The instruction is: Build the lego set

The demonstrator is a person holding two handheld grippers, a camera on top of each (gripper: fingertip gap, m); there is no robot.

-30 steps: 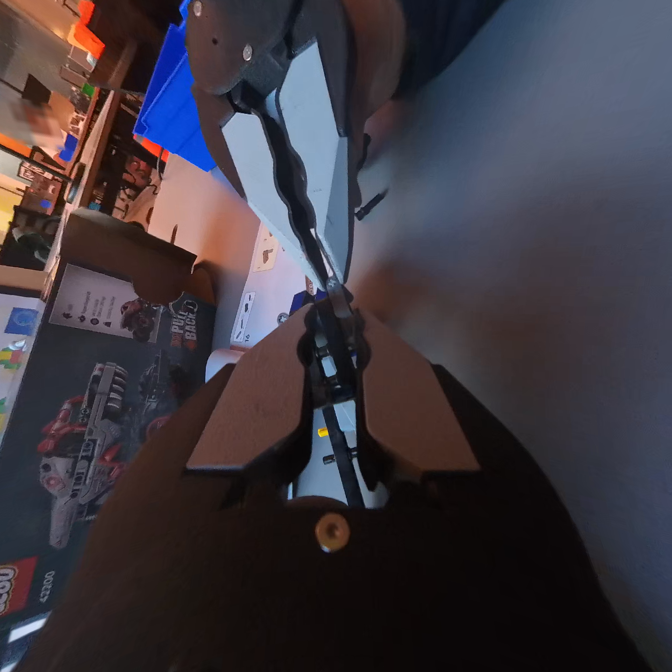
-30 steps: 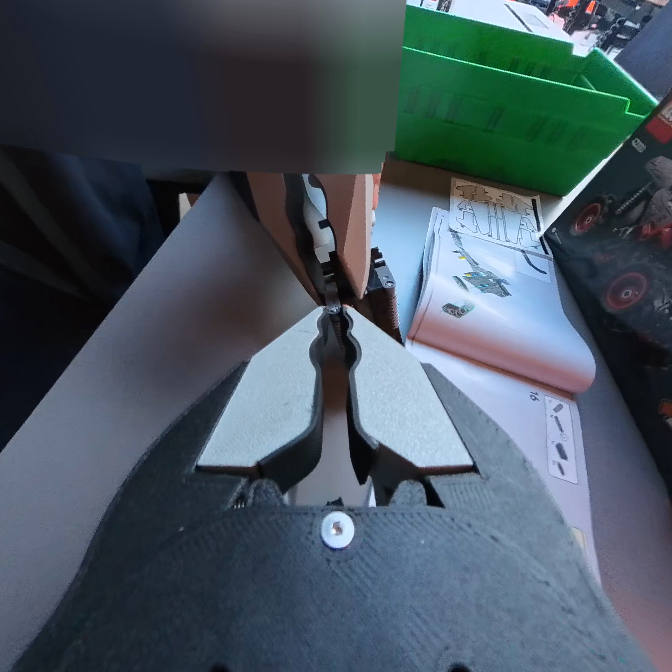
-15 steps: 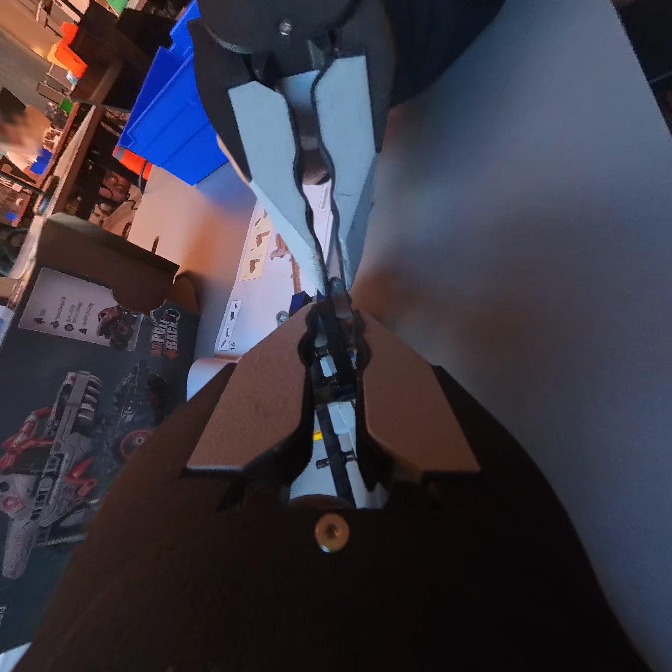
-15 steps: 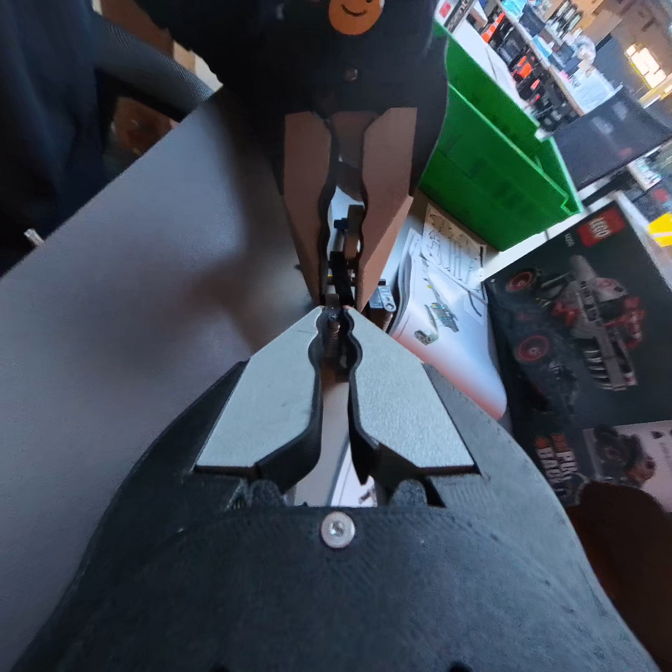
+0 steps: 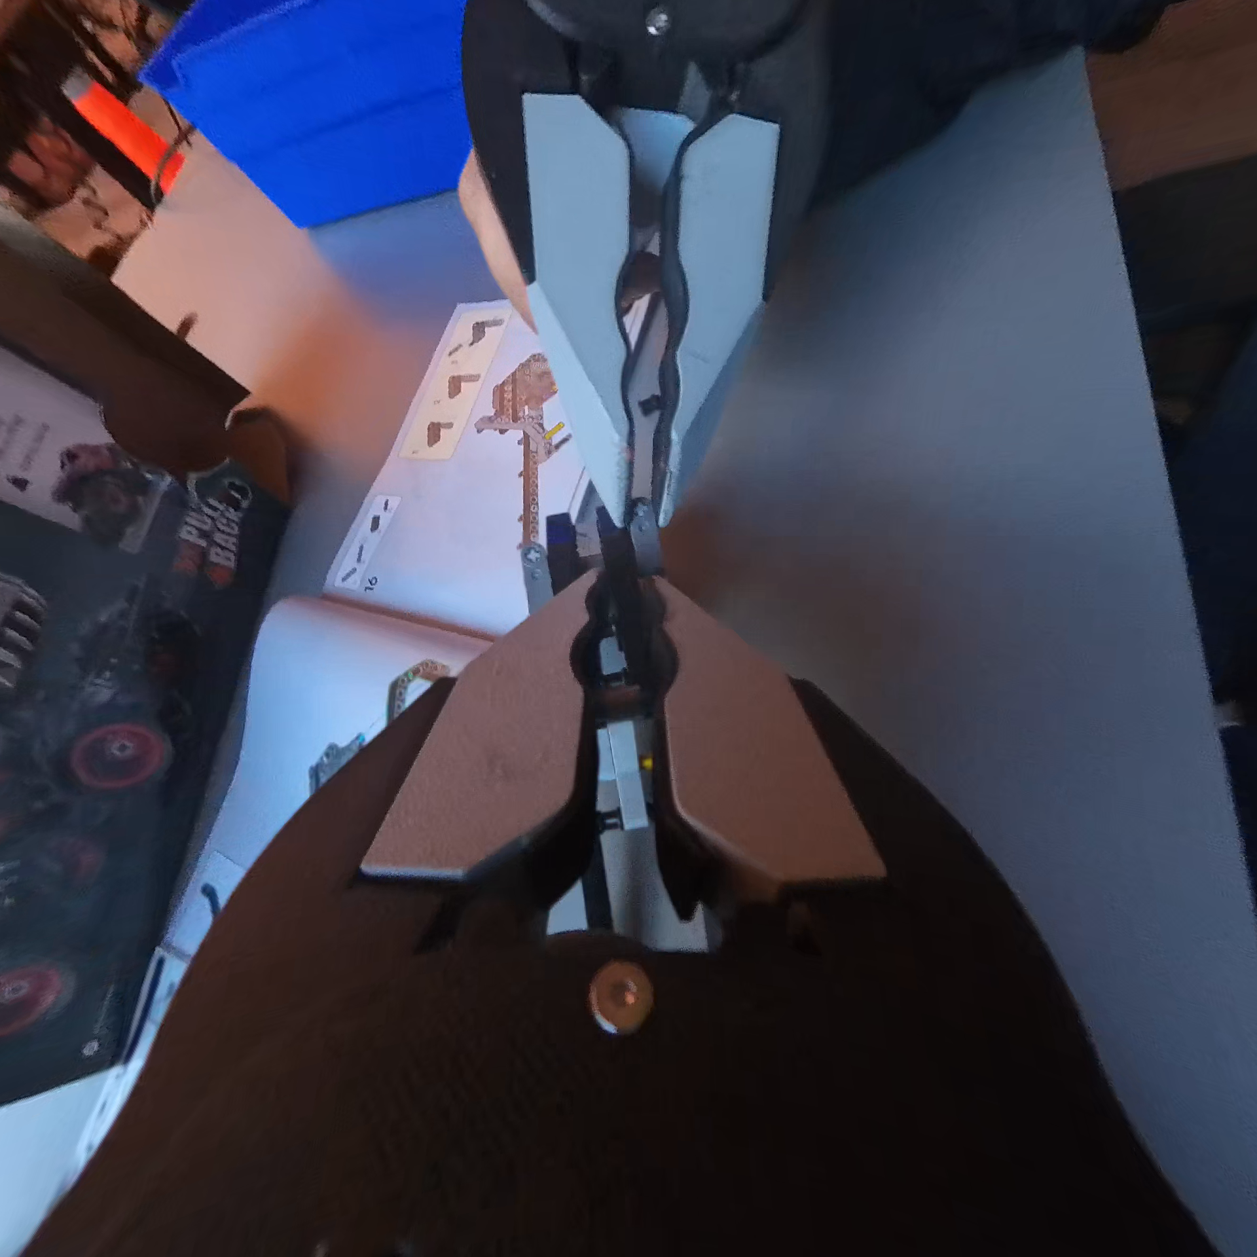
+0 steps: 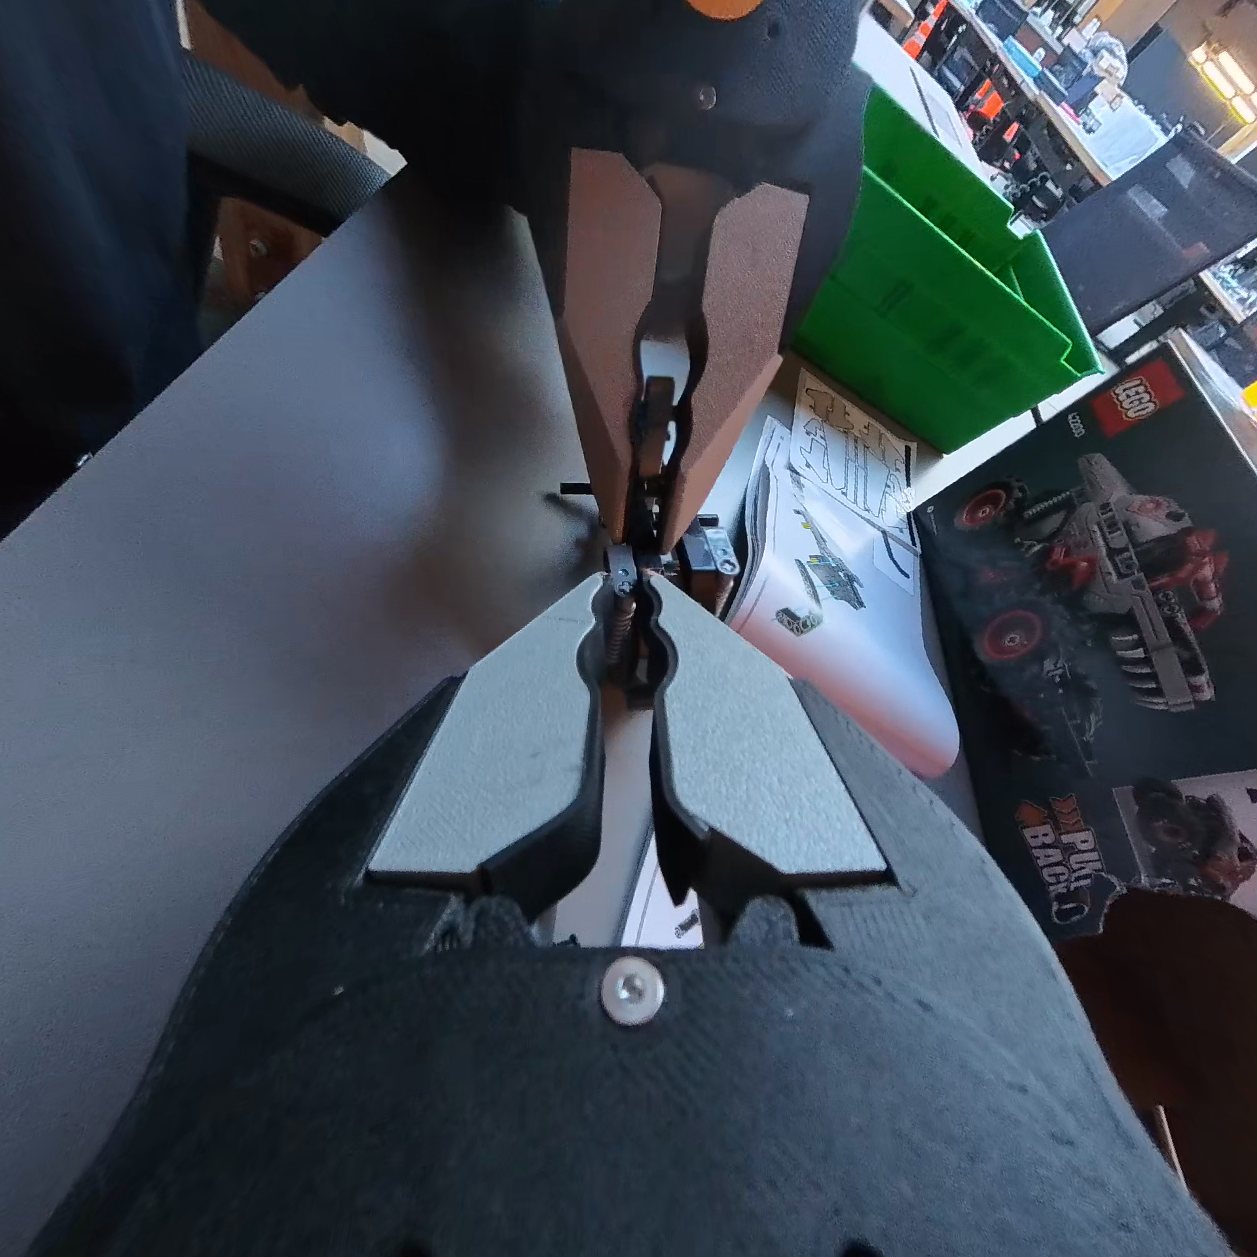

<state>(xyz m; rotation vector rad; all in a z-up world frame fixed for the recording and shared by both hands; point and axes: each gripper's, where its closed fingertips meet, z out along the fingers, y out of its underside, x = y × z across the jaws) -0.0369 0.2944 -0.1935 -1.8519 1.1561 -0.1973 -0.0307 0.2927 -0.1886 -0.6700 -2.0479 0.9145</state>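
A: From the left wrist view we see our left gripper (image 5: 622,592), brown fingers closed on a black and grey lego assembly (image 5: 622,680), tip to tip with the grey right gripper (image 5: 639,503). Behind lie a blue bin (image 5: 326,102) and the open instruction booklet (image 5: 449,490).

B: The right wrist view gives us what that 1 hides: a green bin (image 6: 939,299) and the lego box (image 6: 1102,612). Our right gripper (image 6: 629,585) is clamped on a spring shock absorber (image 6: 622,612), its dark end sticking out just past the fingertips and touching the assembly, above the grey table (image 6: 238,544).
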